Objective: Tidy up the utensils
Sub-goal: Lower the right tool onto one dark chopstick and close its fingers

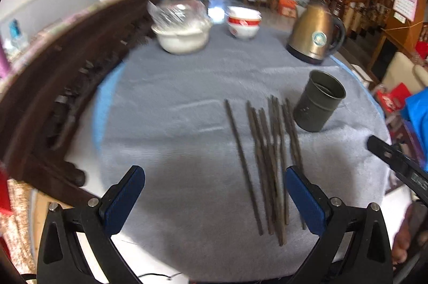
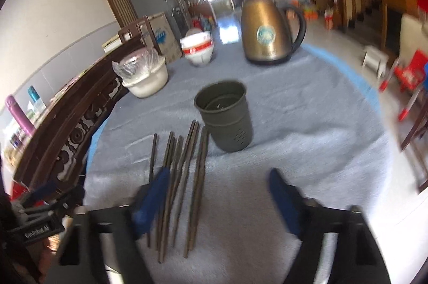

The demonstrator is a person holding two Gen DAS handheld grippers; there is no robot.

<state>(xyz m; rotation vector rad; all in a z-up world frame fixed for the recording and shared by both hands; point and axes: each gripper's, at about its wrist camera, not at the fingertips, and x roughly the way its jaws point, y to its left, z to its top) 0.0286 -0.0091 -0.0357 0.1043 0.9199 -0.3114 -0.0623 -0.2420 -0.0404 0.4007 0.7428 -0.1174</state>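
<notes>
Hovering over the bench (image 1: 174,86), your left gripper (image 1: 214,193) and right gripper (image 2: 219,193) hold jaws apart, empty, above the chopsticks (image 1: 267,155) beside the holder (image 1: 318,102).

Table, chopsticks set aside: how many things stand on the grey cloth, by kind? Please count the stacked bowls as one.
Kettle: 1
Utensil holder: 1
Covered white bowl: 1
Stack of red-banded bowls: 1
Total: 4

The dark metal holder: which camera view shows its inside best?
The right wrist view: the holder stands near the centre, its open mouth and inner insert visible. The left wrist view shows it off to the right, its inside mostly dark.
</notes>
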